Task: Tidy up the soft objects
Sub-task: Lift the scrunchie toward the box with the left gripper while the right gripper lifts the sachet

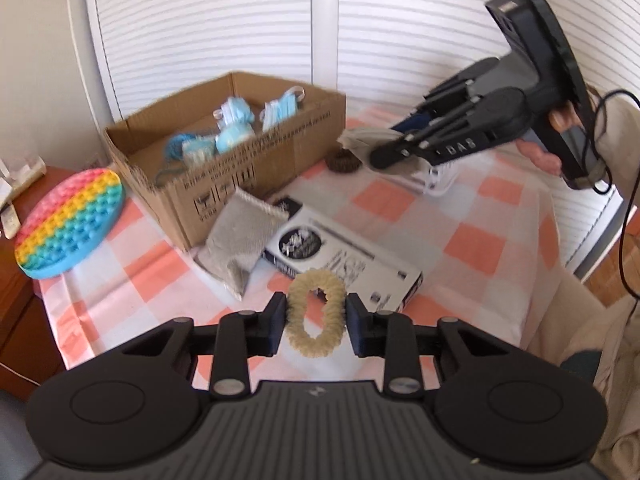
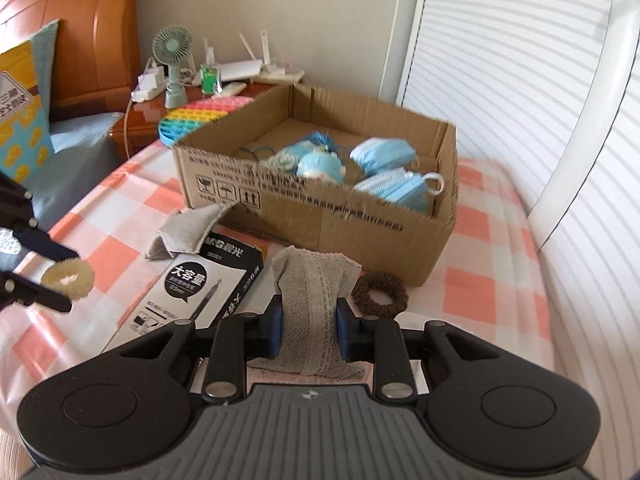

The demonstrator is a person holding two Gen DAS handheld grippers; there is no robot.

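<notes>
Cream scrunchie point(image 1: 316, 312) pinched in left gripper point(image 1: 316, 314) jaws; right gripper point(image 2: 309, 330) clamps grey lace cloth point(image 2: 314, 304), apparently off counter. Carry both over cardboard box point(image 2: 320, 216) wall, release low inside.

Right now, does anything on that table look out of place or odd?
Yes: the black-and-white pen box is stiff cardboard lying among soft things. Also, the rainbow pop toy overhangs the table's edge, and the carton's rim looks ragged.
</notes>
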